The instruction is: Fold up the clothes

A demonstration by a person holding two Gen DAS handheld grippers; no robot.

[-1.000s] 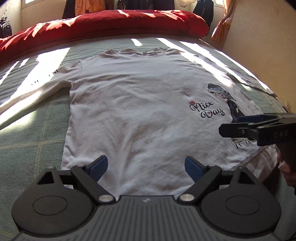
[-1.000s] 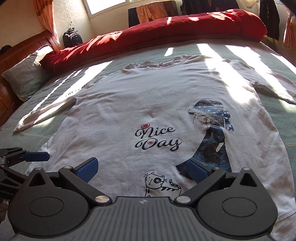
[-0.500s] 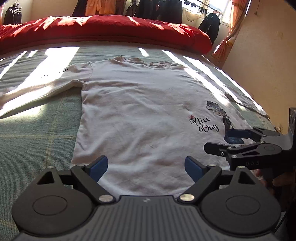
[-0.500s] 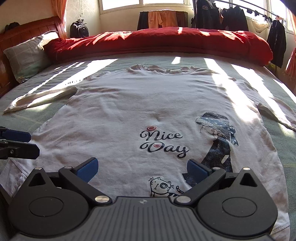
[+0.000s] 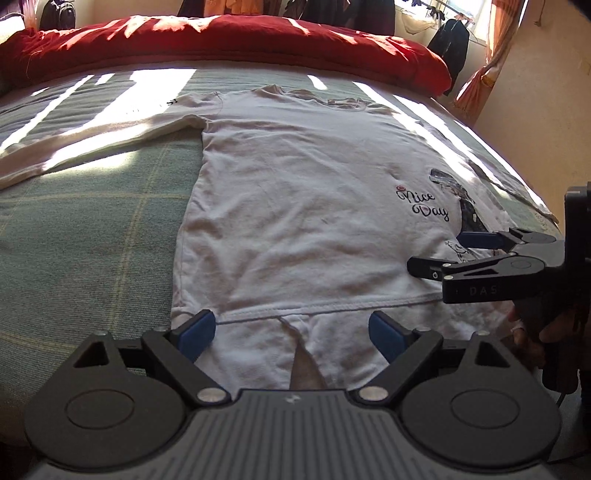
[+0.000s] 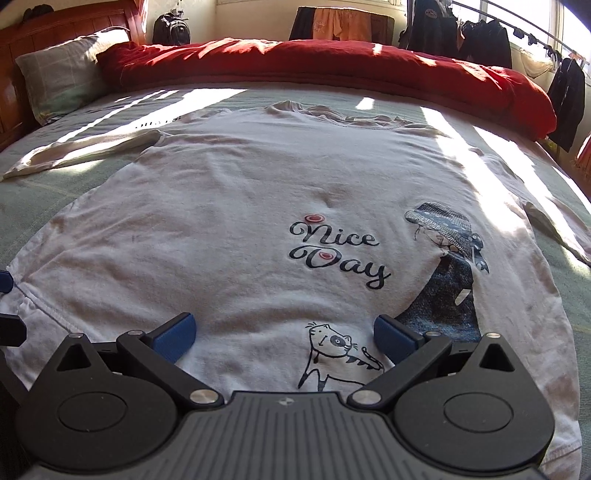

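Note:
A white long-sleeved T-shirt (image 5: pixel 303 206) (image 6: pixel 236 206) printed "Nice Day" lies flat, front up, on the green checked bed (image 5: pixel 88 236). Its hem runs just in front of my left gripper (image 5: pixel 291 330), which hovers open over the shirt's bottom left part. My right gripper (image 6: pixel 284 330) is open above the cat print near the hem. In the left wrist view the right gripper (image 5: pixel 458 254) shows from the side at the right, fingers apart, a hand (image 5: pixel 532 332) behind it. A blue pad of the left gripper's fingers (image 6: pixel 5 280) peeks in at the right wrist view's left edge.
A red duvet (image 6: pixel 332 62) is rolled along the far side of the bed (image 6: pixel 48 184), with a pillow (image 6: pixel 62 77) and wooden headboard (image 6: pixel 55 29) at far left. Clothes hang on a rail (image 6: pixel 480 33) by the window. A wall (image 5: pixel 546 122) borders the bed's right side.
Both grippers have drawn back toward the shirt's hem and lowered; the hem has come into the left wrist view. Both stay open and the shirt has not moved.

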